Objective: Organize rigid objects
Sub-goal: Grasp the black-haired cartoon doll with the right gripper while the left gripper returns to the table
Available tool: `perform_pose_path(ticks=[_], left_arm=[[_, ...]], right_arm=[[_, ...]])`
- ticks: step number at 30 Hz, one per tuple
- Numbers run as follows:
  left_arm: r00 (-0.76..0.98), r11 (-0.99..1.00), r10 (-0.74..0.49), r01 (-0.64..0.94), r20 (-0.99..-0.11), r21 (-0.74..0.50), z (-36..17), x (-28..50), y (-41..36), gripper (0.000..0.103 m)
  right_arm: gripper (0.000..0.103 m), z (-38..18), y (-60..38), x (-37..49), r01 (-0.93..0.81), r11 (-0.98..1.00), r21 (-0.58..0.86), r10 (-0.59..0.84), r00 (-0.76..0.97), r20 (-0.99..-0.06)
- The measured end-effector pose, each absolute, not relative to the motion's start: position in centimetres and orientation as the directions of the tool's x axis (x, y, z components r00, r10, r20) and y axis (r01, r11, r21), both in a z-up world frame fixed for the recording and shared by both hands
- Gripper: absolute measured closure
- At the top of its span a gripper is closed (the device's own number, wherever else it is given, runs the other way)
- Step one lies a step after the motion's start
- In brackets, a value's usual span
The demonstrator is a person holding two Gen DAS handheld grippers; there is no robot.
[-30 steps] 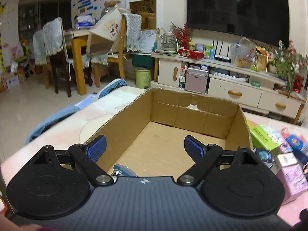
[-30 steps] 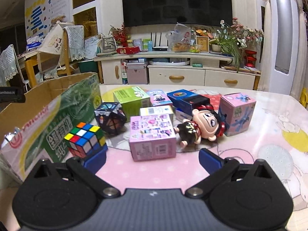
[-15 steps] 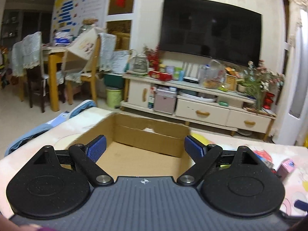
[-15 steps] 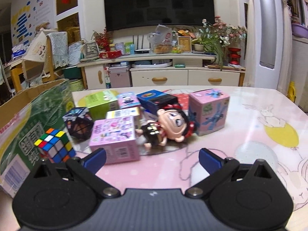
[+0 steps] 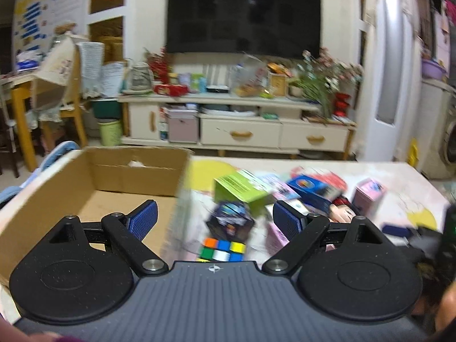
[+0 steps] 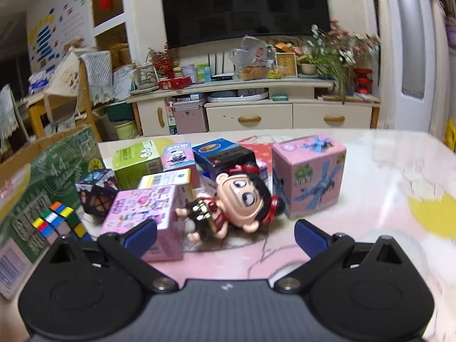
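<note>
An open cardboard box (image 5: 94,182) stands at the table's left; its green printed side shows in the right wrist view (image 6: 42,193). Beside it lie a Rubik's cube (image 5: 222,249) (image 6: 57,222), a dark patterned cube (image 5: 230,222) (image 6: 98,191), a green box (image 5: 242,189) (image 6: 136,162), pink boxes (image 6: 142,213) (image 6: 309,173), a blue box (image 6: 225,154) and a doll (image 6: 236,202). My left gripper (image 5: 215,218) is open and empty above the Rubik's cube. My right gripper (image 6: 225,233) is open and empty, just before the doll.
The pink table (image 6: 384,176) stretches to the right of the toys. A TV cabinet (image 6: 250,114) with a television (image 6: 242,2) stands behind the table. A yellow dining table and chairs (image 5: 34,97) stand far left.
My left gripper has swung right, from over the box to above the cubes. My right gripper has moved right and closer to the doll. Both stay open.
</note>
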State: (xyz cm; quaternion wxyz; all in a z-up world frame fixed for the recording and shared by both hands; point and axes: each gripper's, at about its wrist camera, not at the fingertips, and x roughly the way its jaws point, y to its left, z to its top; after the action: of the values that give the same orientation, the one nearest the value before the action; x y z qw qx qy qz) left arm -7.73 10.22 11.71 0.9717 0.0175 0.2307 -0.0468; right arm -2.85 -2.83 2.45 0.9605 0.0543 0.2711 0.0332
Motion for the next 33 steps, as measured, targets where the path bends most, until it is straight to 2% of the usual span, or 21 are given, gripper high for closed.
perform_pose_path(ticks=[8,14,23,26,33], left_arm=[[0.856,0.979,-0.123,0.187,-0.501,0.079,10.0,-6.9,7.5,0.000],[0.826,0.964,-0.150,0.245,-0.544,0.106,8.5,-6.3,5.9,0.000],[0.799,0.951,-0.148,0.277,-0.583,0.138,6.4,-5.6,3.6,0.000],[0.791,0.951,-0.145,0.276,-0.595,0.135,5.9,-5.2,3.2,0.000],[0.780,0.955,-0.126,0.262,-0.613,0.137,5.0,-4.3,2.0,0.000]], right_arm=[[0.004,2.2,-3.4,-1.1,-0.153,0.986,0.060,0.163,0.847,-0.506],[0.009,1.4,-3.6,0.4,-0.231,0.973,0.001,0.195,0.819,-0.540],[0.006,1.4,-3.7,1.6,-0.299,0.953,-0.040,0.231,0.808,-0.542],[0.001,1.4,-3.6,2.4,-0.314,0.948,-0.055,0.233,0.800,-0.553],[0.001,0.9,-4.0,5.0,-0.325,0.945,0.021,0.266,0.733,-0.626]])
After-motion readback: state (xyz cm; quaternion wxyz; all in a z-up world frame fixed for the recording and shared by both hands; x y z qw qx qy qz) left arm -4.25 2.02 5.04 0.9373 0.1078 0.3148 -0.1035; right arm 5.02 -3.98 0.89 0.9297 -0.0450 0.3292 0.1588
